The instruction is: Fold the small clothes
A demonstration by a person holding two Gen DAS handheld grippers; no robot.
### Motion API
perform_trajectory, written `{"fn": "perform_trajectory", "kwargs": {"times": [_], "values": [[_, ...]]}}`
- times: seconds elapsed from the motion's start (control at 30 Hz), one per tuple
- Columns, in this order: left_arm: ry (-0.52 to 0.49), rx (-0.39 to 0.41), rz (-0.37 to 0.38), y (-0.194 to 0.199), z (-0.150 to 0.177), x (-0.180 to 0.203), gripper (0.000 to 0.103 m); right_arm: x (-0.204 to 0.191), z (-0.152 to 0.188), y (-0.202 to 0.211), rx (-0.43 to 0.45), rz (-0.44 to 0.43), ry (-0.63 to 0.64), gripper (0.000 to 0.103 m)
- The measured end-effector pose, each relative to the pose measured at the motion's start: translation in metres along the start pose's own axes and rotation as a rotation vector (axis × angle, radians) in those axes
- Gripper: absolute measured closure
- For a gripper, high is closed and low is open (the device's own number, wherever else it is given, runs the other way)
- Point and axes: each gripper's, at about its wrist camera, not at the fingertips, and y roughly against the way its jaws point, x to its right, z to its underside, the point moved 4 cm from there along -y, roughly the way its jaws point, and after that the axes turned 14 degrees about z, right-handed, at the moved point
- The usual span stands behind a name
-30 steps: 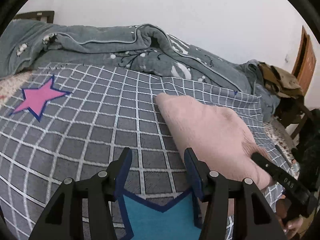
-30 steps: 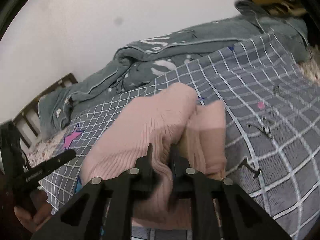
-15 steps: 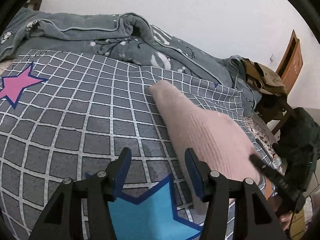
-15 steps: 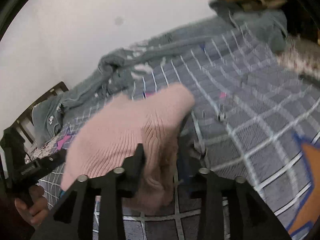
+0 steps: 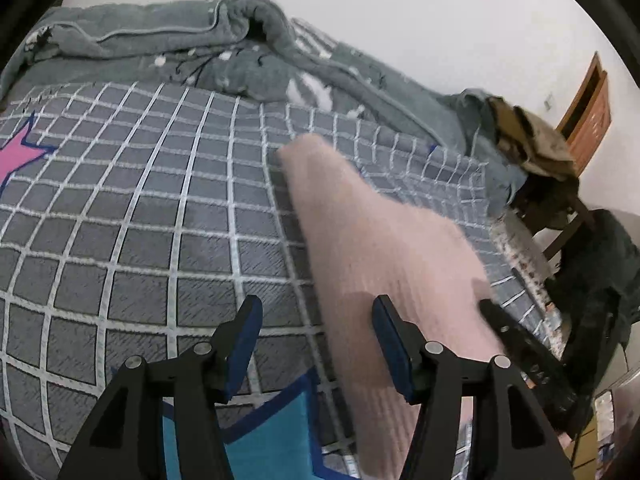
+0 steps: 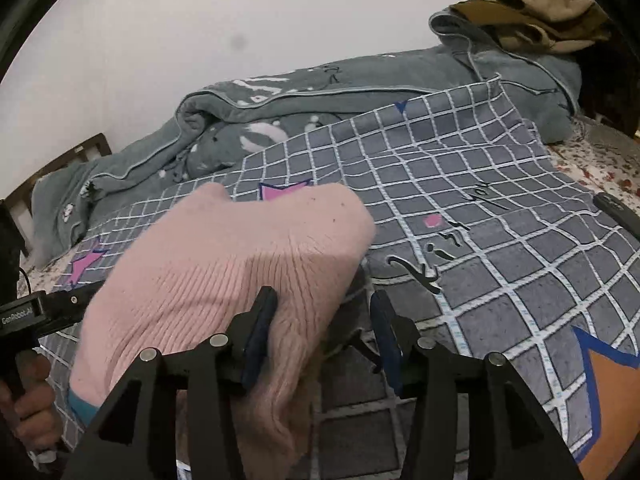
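A pink knitted sweater (image 5: 360, 220) lies folded on the grey checked sheet (image 5: 160, 220). My left gripper (image 5: 316, 320) hovers open over the sweater's left edge, which shows in the gap beside the right finger. In the right wrist view the sweater (image 6: 240, 260) fills the lower left. My right gripper (image 6: 322, 320) is opening. The sweater's near edge lies between its jaws against the left pad (image 6: 260, 328), while the right pad stands clear of it. The right gripper (image 5: 520, 348) also shows in the left wrist view. The left gripper's body (image 6: 40, 312) and a hand (image 6: 28, 400) show at the right view's left edge.
A rumpled grey quilt (image 5: 200, 52) runs along the wall behind the sheet. Brown clothes (image 6: 540, 16) lie on top of its end. A wooden chair with dark clothing (image 5: 592, 264) stands past the bed's right side. A wooden headboard (image 6: 60, 168) is at the left.
My right gripper has opened and let go of the sweater's edge, and the sweater has dropped flatter onto the sheet. My left gripper has shifted toward the sweater's left edge.
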Motion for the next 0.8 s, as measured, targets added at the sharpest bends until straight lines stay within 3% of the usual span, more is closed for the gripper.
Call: {"fn": "perform_trajectory", "kwargs": {"times": [0.13,0.33,0.47,0.53,0.63,0.8], "values": [[0.051,0.019,0.062,0.006,-0.002,-0.005,0.051,-0.005,0.001,0.002,0.021,0.028,0.033,0.057],[0.056,0.059,0.181,0.003,-0.013,0.014,0.051,-0.001,-0.013,0.017,0.055,-0.088,-0.057,0.056],[0.018,0.041,0.131,-0.013,-0.013,0.026,0.047,-0.012,-0.016,0.027,0.092,-0.126,-0.027,0.056],[0.0,0.028,0.079,-0.018,-0.013,0.026,0.042,-0.018,-0.013,0.024,0.086,-0.081,0.017,0.056],[-0.009,-0.015,0.059,-0.025,-0.009,0.022,0.041,-0.015,-0.004,0.001,0.009,0.009,0.052,0.055],[-0.088,-0.021,0.001,-0.027,-0.003,0.028,0.041,-0.002,0.0,-0.01,-0.052,0.018,0.005,0.049]]}}
